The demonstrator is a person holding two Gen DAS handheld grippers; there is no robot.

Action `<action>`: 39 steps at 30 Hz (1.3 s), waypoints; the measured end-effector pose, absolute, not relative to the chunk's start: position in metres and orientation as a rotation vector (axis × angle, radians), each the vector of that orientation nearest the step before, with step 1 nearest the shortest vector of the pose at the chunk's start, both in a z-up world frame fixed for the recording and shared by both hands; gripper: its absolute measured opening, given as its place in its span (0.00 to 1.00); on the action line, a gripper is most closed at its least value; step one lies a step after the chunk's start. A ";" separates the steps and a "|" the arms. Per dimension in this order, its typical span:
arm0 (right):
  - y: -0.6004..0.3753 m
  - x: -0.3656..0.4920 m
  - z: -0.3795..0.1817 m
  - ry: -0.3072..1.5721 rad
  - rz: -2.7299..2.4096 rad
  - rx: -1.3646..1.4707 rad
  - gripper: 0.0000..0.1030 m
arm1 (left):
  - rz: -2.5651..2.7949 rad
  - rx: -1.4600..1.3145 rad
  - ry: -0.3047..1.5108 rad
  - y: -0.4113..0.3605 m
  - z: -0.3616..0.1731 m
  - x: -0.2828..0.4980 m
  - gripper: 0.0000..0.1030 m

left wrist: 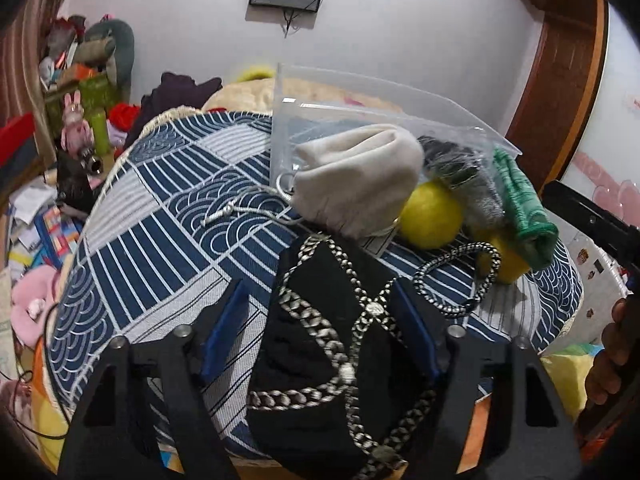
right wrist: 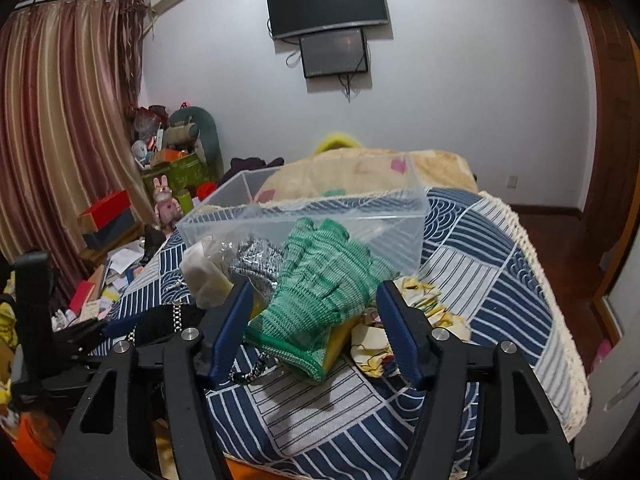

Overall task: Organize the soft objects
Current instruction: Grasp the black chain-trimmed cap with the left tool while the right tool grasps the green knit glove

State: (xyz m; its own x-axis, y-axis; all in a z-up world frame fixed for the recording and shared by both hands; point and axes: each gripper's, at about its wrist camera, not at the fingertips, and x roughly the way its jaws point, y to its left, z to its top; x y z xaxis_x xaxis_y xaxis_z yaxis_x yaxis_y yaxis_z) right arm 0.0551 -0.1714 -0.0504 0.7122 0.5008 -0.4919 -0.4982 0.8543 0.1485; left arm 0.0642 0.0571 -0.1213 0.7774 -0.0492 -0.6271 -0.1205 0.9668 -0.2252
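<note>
A black pouch with silver chain trim lies on the blue patterned cloth between the open fingers of my left gripper. Beyond it lie a beige drawstring bag, two yellow balls, a grey knit item in plastic and a green knit glove. My right gripper is open with the green glove between its fingers, over a yellow item. A clear plastic box stands behind the pile; it also shows in the left wrist view.
A black-and-white braided cord lies right of the pouch. A floral cloth sits by the right finger. A beige blanket lies behind the box. Clutter, toys and boxes fill the floor at left. The cloth's fringed edge drops off at right.
</note>
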 end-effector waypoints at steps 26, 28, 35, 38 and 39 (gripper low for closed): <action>-0.186 0.064 -0.049 0.587 0.538 0.096 0.18 | 0.055 -0.236 0.557 0.057 -0.091 0.038 0.17; -0.188 0.062 -0.044 0.570 0.533 0.095 0.18 | 0.066 -0.225 0.533 0.057 -0.084 0.035 0.17; -0.192 0.060 -0.031 0.522 0.516 0.088 0.18 | 0.076 -0.183 0.435 0.061 -0.050 0.030 0.17; -0.193 0.061 -0.026 0.507 0.512 0.086 0.18 | 0.066 -0.186 0.398 0.065 -0.036 0.035 0.17; -0.193 0.061 -0.024 0.501 0.511 0.083 0.18 | 0.063 -0.186 0.387 0.066 -0.032 0.037 0.17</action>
